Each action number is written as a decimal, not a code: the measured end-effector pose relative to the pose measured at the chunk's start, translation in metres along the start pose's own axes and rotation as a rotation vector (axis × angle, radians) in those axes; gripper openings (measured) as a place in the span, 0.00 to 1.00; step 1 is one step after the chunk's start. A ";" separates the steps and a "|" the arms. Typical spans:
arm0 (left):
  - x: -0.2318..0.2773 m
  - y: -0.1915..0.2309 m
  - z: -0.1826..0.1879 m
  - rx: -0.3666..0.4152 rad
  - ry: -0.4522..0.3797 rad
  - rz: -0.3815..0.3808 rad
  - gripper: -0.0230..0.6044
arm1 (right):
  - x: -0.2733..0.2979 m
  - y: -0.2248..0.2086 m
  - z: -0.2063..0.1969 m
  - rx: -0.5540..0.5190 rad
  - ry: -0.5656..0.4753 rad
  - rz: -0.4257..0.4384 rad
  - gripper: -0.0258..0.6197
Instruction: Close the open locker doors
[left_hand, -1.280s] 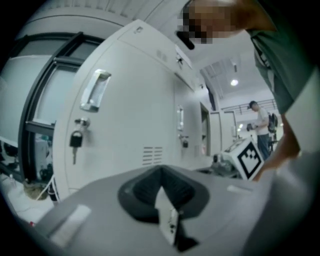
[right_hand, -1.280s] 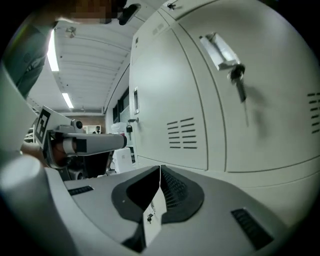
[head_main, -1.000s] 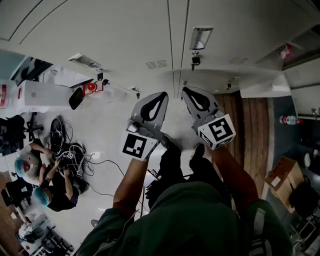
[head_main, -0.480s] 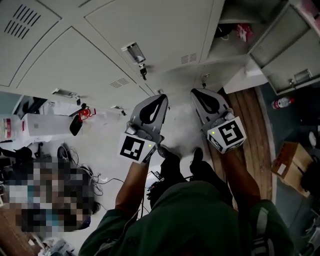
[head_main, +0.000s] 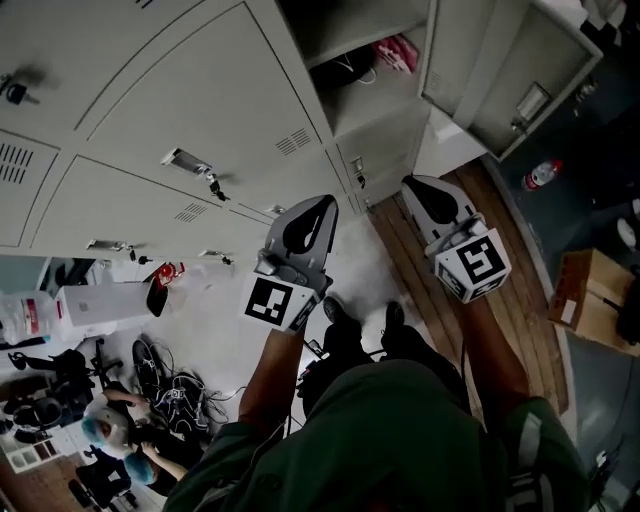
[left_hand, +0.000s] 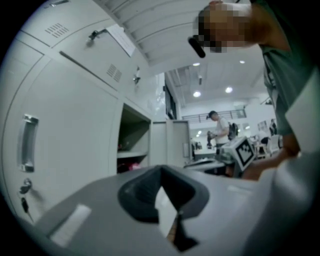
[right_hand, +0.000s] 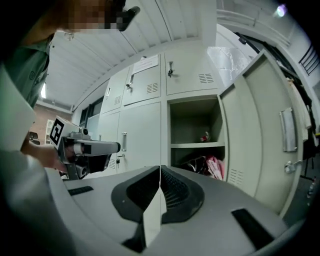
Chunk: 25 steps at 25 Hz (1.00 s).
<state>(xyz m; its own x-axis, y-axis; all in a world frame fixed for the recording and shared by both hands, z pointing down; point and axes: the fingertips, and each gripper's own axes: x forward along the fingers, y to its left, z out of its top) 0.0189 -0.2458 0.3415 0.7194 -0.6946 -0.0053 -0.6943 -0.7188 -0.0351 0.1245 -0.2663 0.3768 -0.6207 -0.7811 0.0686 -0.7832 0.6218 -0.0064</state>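
The open grey metal locker door (right_hand: 267, 135) stands upright, long axis vertical. It is swung out at the right side of its open compartment (right_hand: 194, 125), with its free edge towards the person. In the head view the same door (head_main: 515, 65) hangs at the upper right, well ahead of both claws. A pink item (right_hand: 215, 167) lies on the compartment's lower level, under a shelf. To the left of it are closed grey locker doors (right_hand: 141, 135).

The left claw (left_hand: 161, 172) has its jaws together with nothing between them. The right claw (right_hand: 160, 172) is also pressed together and empty. Both claws are held out side by side towards the lockers, apart from them, and touch nothing.
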 end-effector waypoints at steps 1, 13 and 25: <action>0.009 -0.008 0.002 0.005 -0.001 -0.019 0.03 | -0.009 -0.009 0.001 -0.003 0.000 -0.017 0.05; 0.100 -0.075 0.011 -0.040 -0.035 -0.342 0.03 | -0.085 -0.083 0.016 0.010 0.019 -0.326 0.05; 0.135 -0.093 -0.002 -0.069 -0.038 -0.522 0.03 | -0.112 -0.098 0.017 0.040 0.036 -0.483 0.05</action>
<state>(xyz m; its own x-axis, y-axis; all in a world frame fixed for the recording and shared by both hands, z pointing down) 0.1805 -0.2729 0.3456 0.9692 -0.2427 -0.0412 -0.2419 -0.9700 0.0233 0.2699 -0.2403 0.3527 -0.1843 -0.9769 0.1078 -0.9827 0.1849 -0.0040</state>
